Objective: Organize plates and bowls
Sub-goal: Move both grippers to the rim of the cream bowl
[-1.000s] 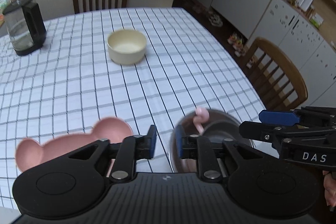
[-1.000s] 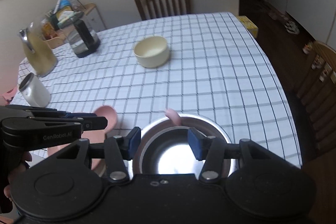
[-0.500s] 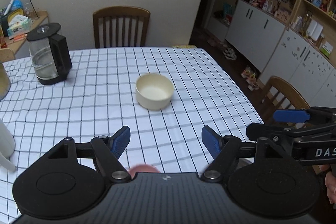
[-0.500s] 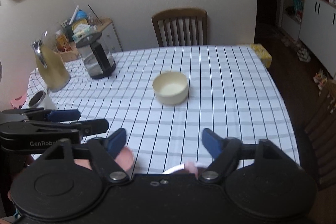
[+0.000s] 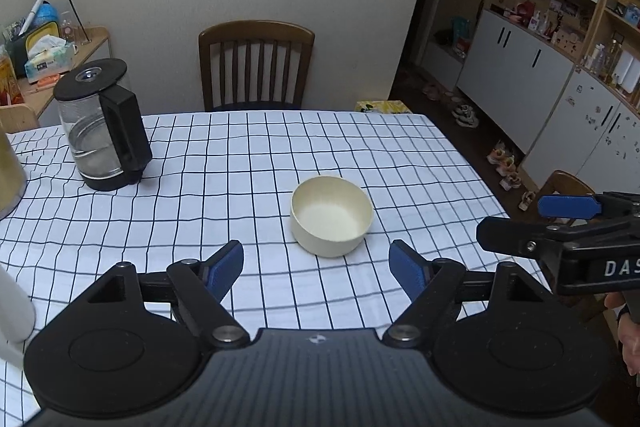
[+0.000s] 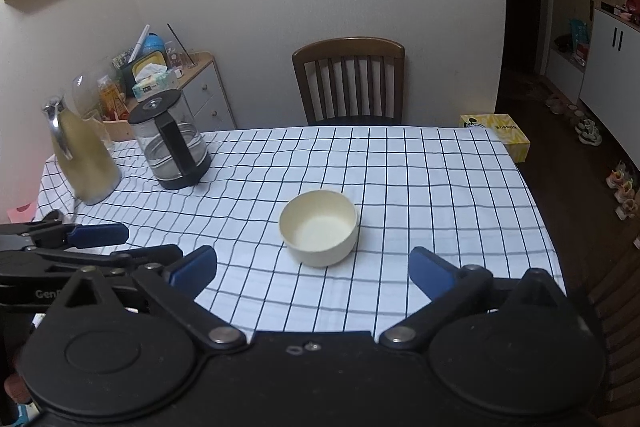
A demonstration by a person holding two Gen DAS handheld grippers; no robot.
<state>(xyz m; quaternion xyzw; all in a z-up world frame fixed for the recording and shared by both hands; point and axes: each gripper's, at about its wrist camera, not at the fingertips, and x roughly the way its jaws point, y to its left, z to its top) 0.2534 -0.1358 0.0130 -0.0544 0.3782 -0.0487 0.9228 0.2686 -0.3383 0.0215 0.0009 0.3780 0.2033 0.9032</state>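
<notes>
A cream bowl (image 5: 331, 215) stands upright and empty on the checked tablecloth (image 5: 240, 163), mid-table; it also shows in the right wrist view (image 6: 318, 227). My left gripper (image 5: 316, 267) is open and empty, raised above the near table edge, short of the bowl. My right gripper (image 6: 313, 269) is open and empty, also held short of the bowl. The right gripper shows from the side in the left wrist view (image 5: 560, 227), and the left gripper shows in the right wrist view (image 6: 80, 247). The pink plate and the metal bowl are out of view.
A glass kettle (image 5: 102, 127) stands at the table's back left, beside a yellow pitcher (image 6: 86, 159). A white container (image 5: 12, 311) is at the left edge. A wooden chair (image 5: 256, 67) faces the far side. Cabinets (image 5: 540, 75) line the right wall.
Both grippers rose and tilted up, away from the pink plate and metal bowl, which dropped out of view. Both sets of jaws opened wider. The cream bowl has not moved.
</notes>
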